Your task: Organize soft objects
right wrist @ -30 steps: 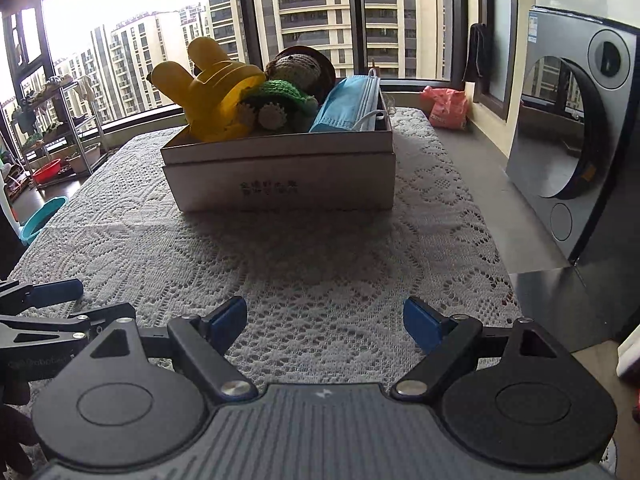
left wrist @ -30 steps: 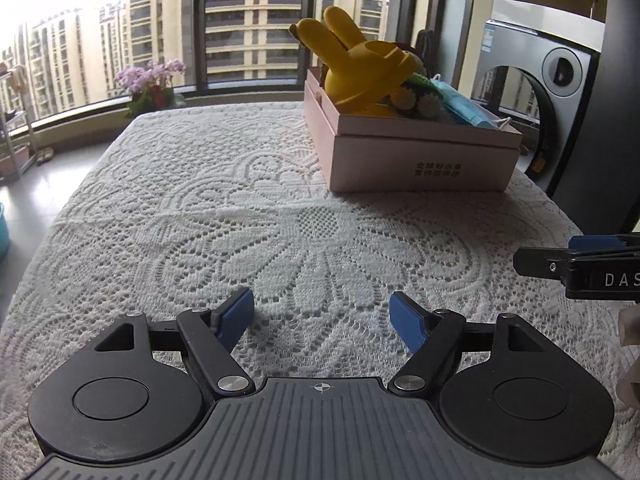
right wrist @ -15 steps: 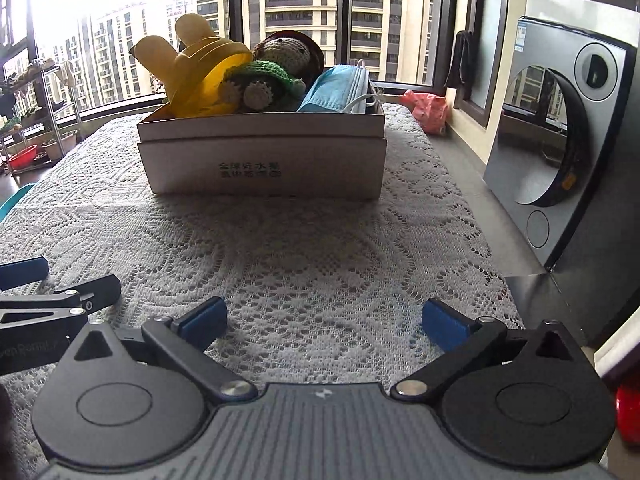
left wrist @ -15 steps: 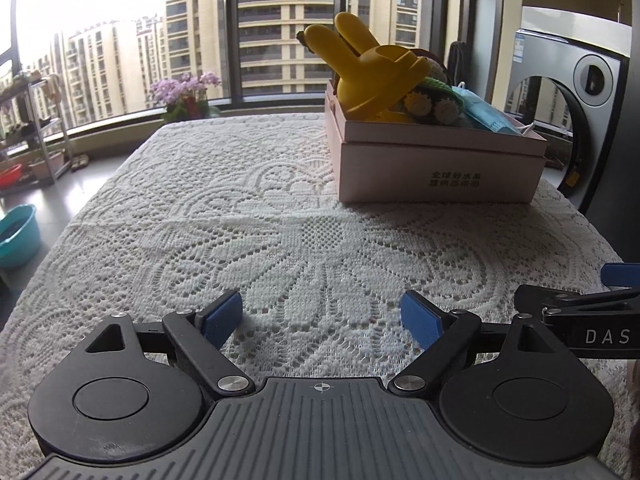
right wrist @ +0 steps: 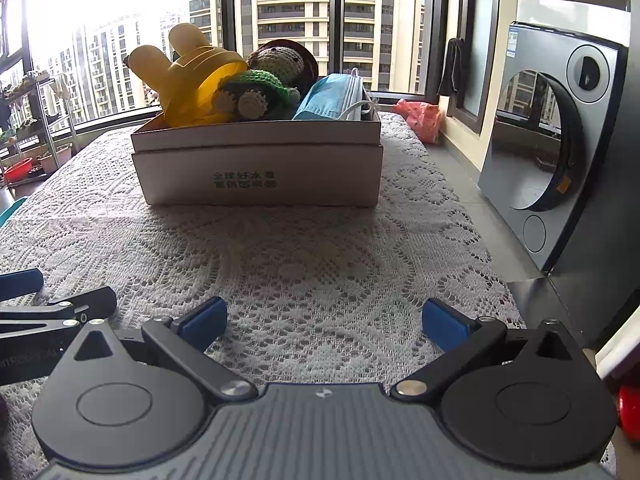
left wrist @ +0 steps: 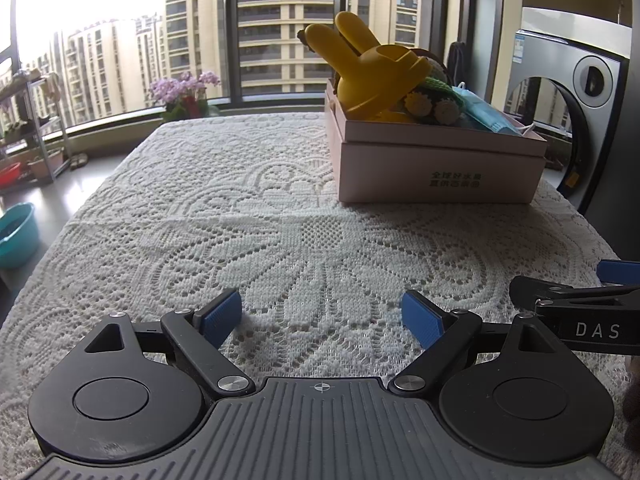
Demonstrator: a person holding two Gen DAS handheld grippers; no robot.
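A pale pink box (left wrist: 436,172) stands at the far right of the lace-covered table (left wrist: 240,220); it also shows in the right wrist view (right wrist: 256,176). It holds a yellow rabbit-shaped toy (left wrist: 372,76) (right wrist: 192,80), a green crocheted toy (right wrist: 260,84) (left wrist: 436,104) and a blue face mask (right wrist: 336,98) (left wrist: 488,118). My left gripper (left wrist: 322,316) is open and empty, low over the cloth near the front. My right gripper (right wrist: 324,322) is open and empty, beside it to the right.
A washing machine (right wrist: 560,140) stands right of the table. A window with pink flowers (left wrist: 184,92) on the sill lies behind. A teal basin (left wrist: 16,236) sits on the floor left. A red bag (right wrist: 418,118) lies past the table's far corner.
Both grippers have drawn back and dropped lower toward the table's front, so the box looks farther away. Both stay open and empty.
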